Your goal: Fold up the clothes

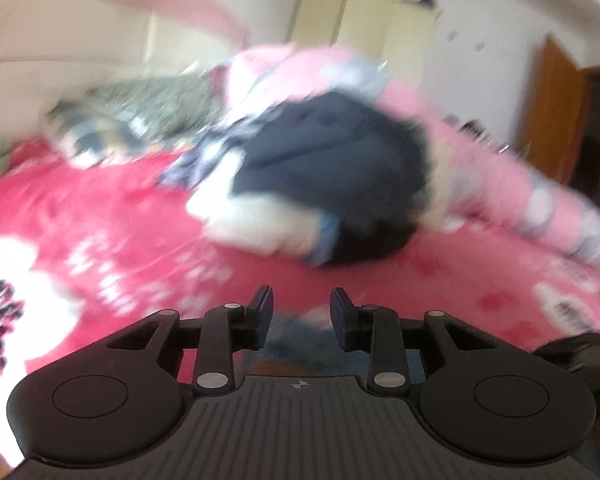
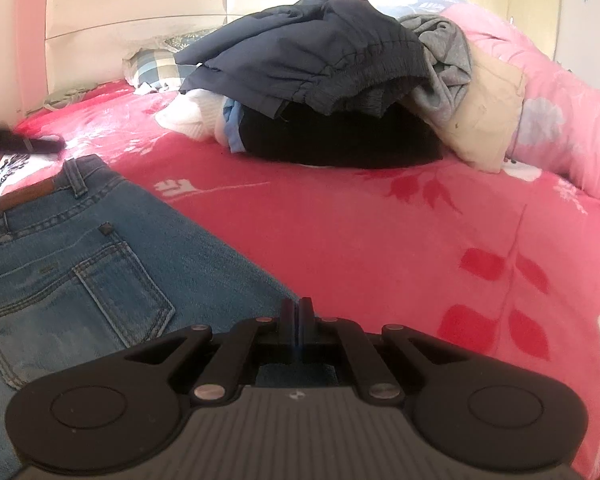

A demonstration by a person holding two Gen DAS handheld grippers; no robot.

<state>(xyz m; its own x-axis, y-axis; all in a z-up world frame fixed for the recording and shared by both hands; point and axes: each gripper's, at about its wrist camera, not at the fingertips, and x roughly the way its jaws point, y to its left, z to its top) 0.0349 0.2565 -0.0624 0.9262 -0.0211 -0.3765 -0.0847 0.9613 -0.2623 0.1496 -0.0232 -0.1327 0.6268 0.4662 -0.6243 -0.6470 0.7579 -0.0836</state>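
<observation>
Biggest risk I see: your right tongs (image 2: 299, 312) are pinched together right at the edge of the jeans (image 2: 80, 264), with only a thin blue sliver showing between the pads. If that's just a scrap of the edge, my guess is it slips out the moment you lift and the fold goes crooked. I honestly can't tell from the right camera how much denim is in there, or if it's really caught at all.

Second thing: the left view is badly smeared, so anything you aim at with the left tongs (image 1: 301, 312) is guesswork. They're spread wide with nothing between the pads. There's a bit of blue just under them, probably the jeans, but it's too blurry to be sure.

Where stuff is: the jeans lie flat on the red bedsheet (image 2: 360, 240), back pocket up, waistband toward the headboard (image 2: 136, 12), off to the left of your right tongs and running under them. The pile of clothes (image 2: 324, 92), with the dark shorts on top, sits well apart, further up the bed, beside the pink quilt (image 2: 548, 92). Watch you don't drag the sheet up with the denim.
</observation>
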